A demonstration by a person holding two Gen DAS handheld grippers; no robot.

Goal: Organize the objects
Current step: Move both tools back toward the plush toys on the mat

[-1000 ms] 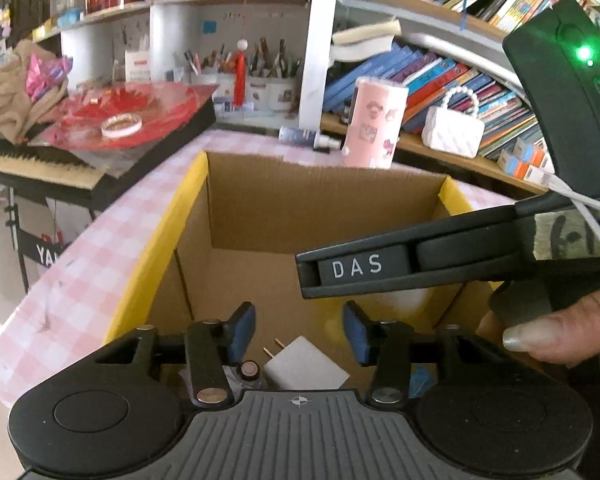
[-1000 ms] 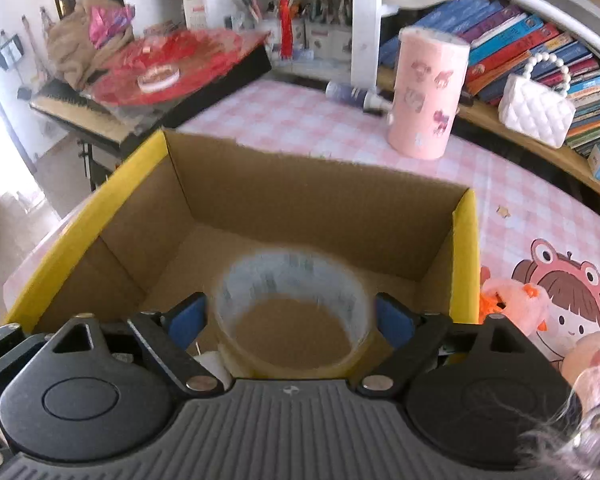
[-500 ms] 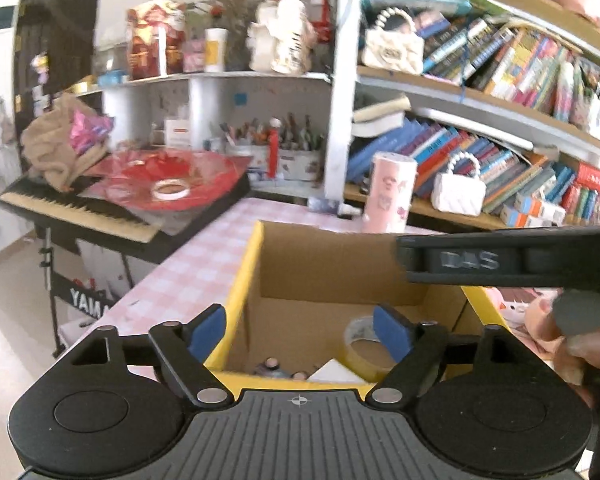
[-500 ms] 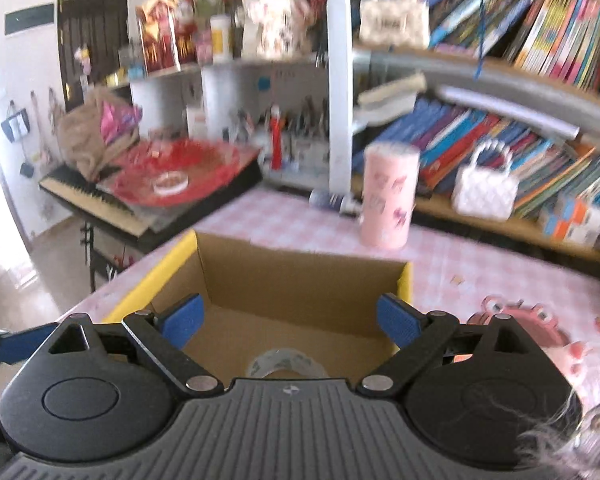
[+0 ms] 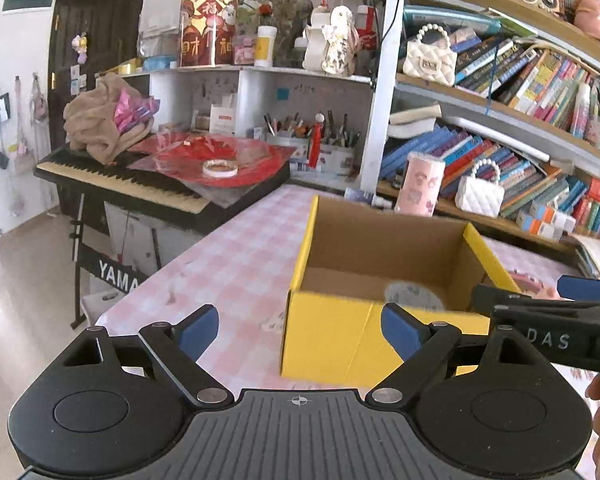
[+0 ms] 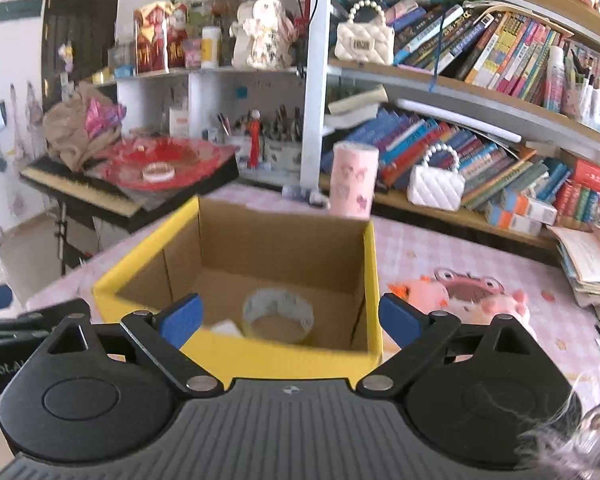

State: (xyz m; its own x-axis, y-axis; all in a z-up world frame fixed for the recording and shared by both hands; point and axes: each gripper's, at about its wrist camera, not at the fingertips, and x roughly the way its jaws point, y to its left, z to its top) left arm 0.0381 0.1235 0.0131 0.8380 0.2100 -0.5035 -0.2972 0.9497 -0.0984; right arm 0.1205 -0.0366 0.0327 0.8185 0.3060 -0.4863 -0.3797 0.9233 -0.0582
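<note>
Left gripper (image 5: 300,330) has its blue pads spreading wider with nothing between them, and the right gripper (image 6: 290,318) stands wide and empty too, both near the yellow cardboard box (image 6: 260,354). Inside that box, on its plain brown floor, lies the clear tape roll (image 6: 278,314) beside a white piece, the box sitting on a pink checked tablecloth (image 5: 236,264). Far left there's a black keyboard (image 5: 120,180) under glossy red sheets, far right a crammed bookshelf (image 6: 480,80) and a pink cylinder (image 6: 354,178).
</note>
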